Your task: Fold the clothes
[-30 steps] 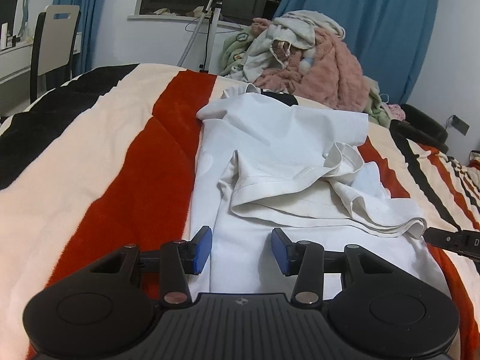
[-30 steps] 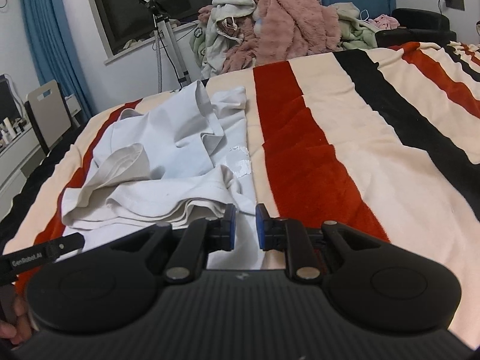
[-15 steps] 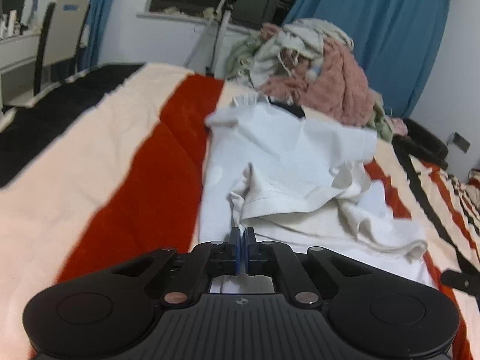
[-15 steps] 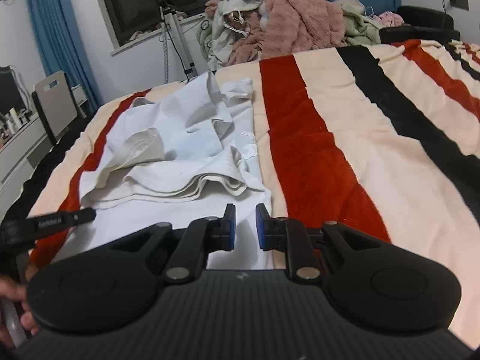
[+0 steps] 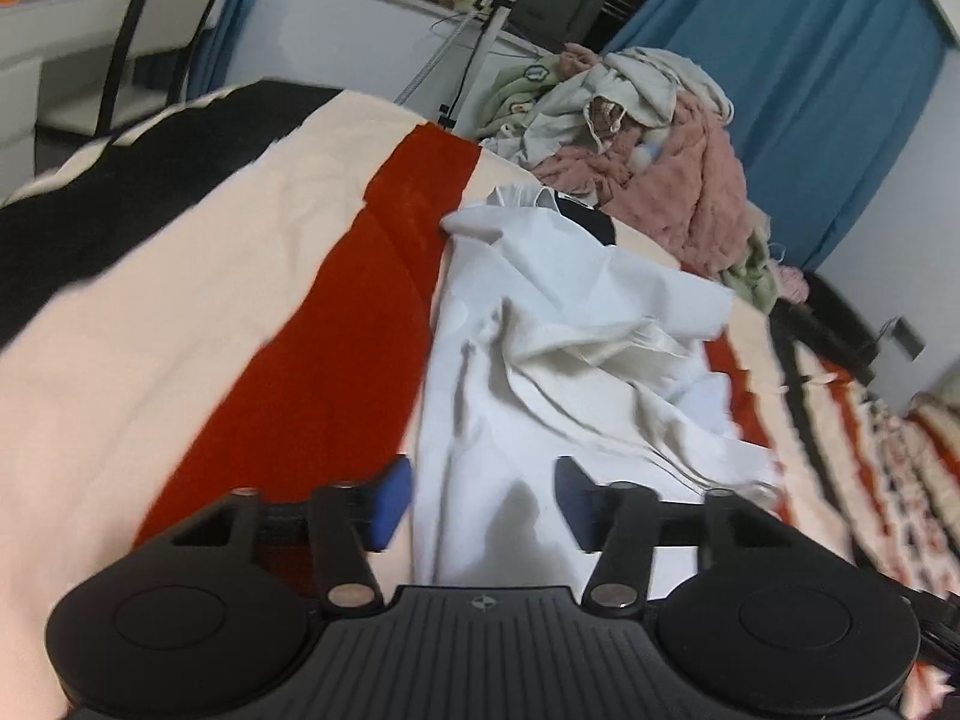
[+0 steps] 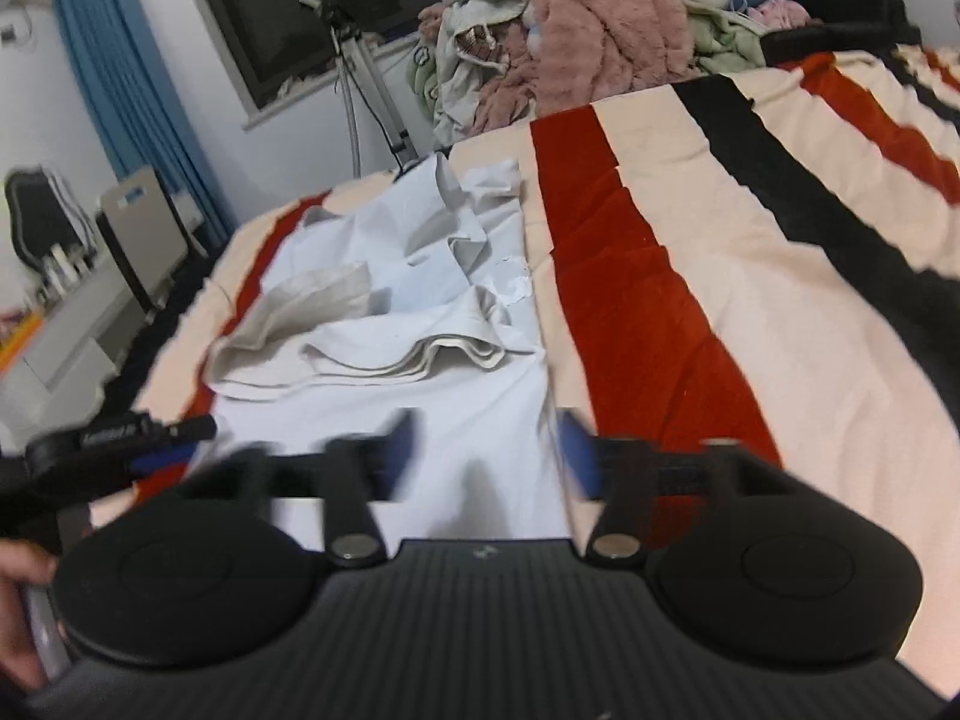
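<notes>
A white garment (image 5: 558, 360) lies crumpled on the striped blanket (image 5: 210, 300); its near part is flat and its far part is bunched in folds. It also shows in the right wrist view (image 6: 420, 324). My left gripper (image 5: 483, 507) is open, with its blue pads either side of the garment's near left edge. My right gripper (image 6: 489, 456) is open over the garment's near right edge, and its fingers are blurred. The left gripper also shows at the left of the right wrist view (image 6: 120, 438).
A pile of pink, beige and green clothes (image 5: 648, 138) sits at the far end of the bed. A tripod (image 5: 480, 18) stands behind it by the window. A chair (image 6: 144, 234) and desk are on the left. Blue curtains (image 5: 810, 90) hang behind.
My left gripper shut on the garment's near edge half a second ago and is now open. My right gripper has opened from nearly shut. Both views are tilted and blurred by motion.
</notes>
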A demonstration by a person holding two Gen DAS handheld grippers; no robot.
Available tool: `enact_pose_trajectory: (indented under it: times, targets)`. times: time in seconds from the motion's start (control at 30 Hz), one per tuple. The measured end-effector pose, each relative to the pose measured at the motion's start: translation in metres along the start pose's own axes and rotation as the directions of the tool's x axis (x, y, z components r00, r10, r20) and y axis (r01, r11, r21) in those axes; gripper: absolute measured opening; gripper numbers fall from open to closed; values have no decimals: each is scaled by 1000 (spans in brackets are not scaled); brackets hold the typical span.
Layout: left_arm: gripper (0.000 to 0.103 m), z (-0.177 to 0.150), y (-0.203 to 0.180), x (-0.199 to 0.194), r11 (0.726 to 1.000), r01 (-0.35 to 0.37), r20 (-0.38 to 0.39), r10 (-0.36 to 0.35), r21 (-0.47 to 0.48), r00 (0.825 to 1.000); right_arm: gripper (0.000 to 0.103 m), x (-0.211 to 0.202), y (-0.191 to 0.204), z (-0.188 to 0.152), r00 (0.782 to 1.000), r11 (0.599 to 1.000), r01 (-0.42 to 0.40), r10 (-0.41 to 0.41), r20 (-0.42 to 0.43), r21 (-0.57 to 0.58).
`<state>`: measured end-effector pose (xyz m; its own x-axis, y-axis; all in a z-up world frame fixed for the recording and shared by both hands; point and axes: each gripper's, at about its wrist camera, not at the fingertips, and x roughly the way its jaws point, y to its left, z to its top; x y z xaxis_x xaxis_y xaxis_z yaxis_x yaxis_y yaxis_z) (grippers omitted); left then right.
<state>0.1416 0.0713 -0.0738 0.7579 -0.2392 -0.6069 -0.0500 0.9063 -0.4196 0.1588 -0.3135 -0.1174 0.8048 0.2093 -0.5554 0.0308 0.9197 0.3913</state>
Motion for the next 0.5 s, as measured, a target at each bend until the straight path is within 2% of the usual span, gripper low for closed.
enact_pose_trajectory:
  times: [0.13,0.23,0.33,0.47,0.5]
  targets:
    - [67,-26,6,-37,987,105,-19,-108,-124,994,72,-21,-13,-9,998,984,-61,62,2,169]
    - [74,-48,9,-51,957,178,-50,-194,-230,980,74,-22,-26,-20,994,944,-97,111,-27,314]
    - [76,-53,17,-40,935,172,-52,-197,-312,979,74,-13,-38,-34,986,885,-109,155,-66,452]
    - [74,-60,28,-26,895,161,-55,-202,-417,978,73,0,-54,-52,969,777,-109,222,-107,621]
    - [73,-61,30,-22,883,158,-55,-203,-442,978,66,3,-58,-57,964,744,-106,239,-115,659]
